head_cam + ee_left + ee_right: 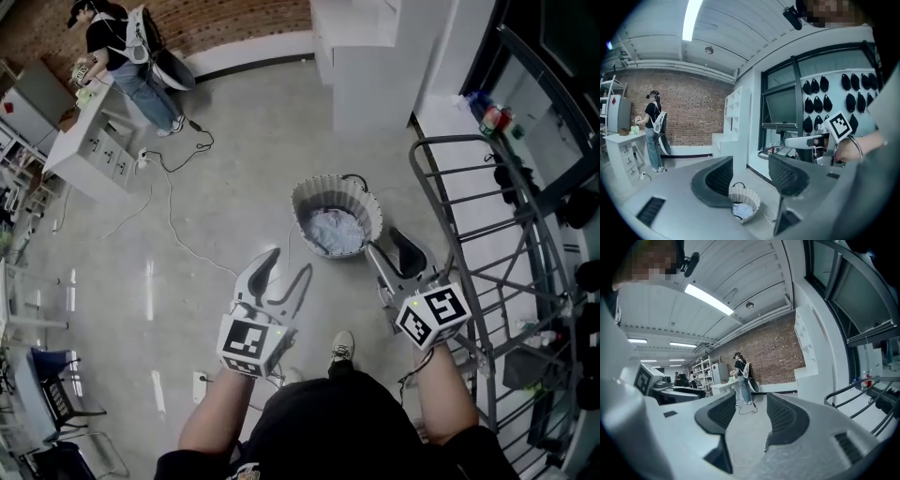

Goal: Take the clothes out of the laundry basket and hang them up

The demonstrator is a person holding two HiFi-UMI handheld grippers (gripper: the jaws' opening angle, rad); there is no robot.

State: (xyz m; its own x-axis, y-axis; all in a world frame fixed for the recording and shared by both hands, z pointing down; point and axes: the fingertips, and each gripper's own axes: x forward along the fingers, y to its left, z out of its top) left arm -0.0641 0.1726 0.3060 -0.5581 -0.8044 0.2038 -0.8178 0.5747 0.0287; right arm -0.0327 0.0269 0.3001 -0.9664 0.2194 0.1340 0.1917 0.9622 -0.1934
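While standing a little short of the laundry basket (pixel 300 208), at the approach step, with no garment lifted yet. Set on the floor (pixel 234 159) just ahead of both grippers, with pale clothes (pixel 336 231) bundled inside and none over the rim. Left gripper (pixel 286 272) held out with jaws spread wide and empty, the basket showing beyond the tips in the left gripper view. Right gripper (pixel 394 251) likewise wide and holding nothing, only bare floor seen through the gap. Close to the basket's right rim in the head view and apparently not touching, though hard to judge from so steep an angle. Drying rack (pixel 487 234) standing just to the right. Next, most likely: close in, tip one gripper down into the basket, set the pads either side of a fold of cloth, pinch firmly, lift clear of the rim, then swing across to the rack bars.
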